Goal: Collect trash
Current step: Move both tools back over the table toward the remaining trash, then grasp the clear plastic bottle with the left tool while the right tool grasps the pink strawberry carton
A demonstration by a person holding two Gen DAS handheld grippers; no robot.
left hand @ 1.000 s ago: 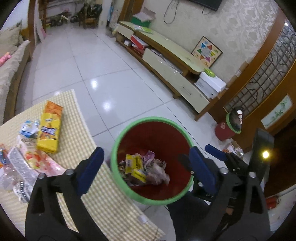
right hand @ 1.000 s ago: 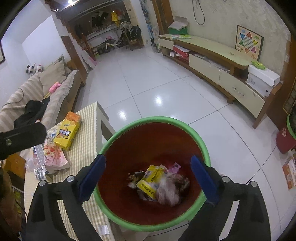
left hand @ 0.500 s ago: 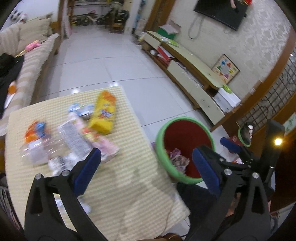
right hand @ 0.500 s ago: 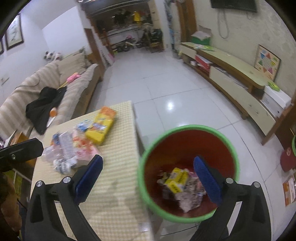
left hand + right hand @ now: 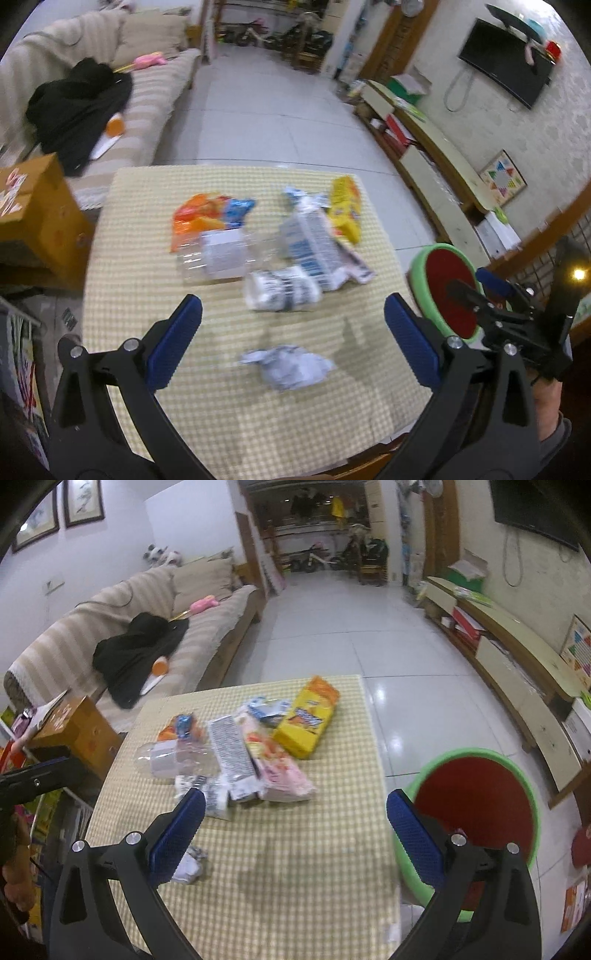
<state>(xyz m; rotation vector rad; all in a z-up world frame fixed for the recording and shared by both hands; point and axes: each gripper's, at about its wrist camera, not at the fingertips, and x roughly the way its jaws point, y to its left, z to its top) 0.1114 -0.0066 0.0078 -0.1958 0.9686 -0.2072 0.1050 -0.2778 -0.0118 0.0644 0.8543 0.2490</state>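
Observation:
Trash lies on a table with a yellow checked cloth (image 5: 229, 417). Nearest is a crumpled white paper (image 5: 286, 365). Behind it are a white labelled bottle (image 5: 282, 293), a clear plastic bottle (image 5: 218, 254), an orange packet (image 5: 199, 218), a white-and-blue packet (image 5: 314, 240) and a yellow box (image 5: 345, 210). My left gripper (image 5: 293, 343) hangs open just above the crumpled paper, holding nothing. My right gripper (image 5: 295, 830) is open and empty over the cloth (image 5: 295, 886), short of the yellow box (image 5: 306, 720) and a pink packet (image 5: 284, 771). The green bin (image 5: 476, 805) with a red inside stands right of the table.
A striped sofa (image 5: 122, 605) with a black garment runs along the left. A cardboard box (image 5: 33, 206) stands at the table's left side. A low TV cabinet (image 5: 517, 657) lines the right wall. White tiled floor (image 5: 332, 627) stretches beyond the table.
Both grippers have swung left from above the green bin to over the table. The bin has slid to the right edge of both views and the trash pile is now central.

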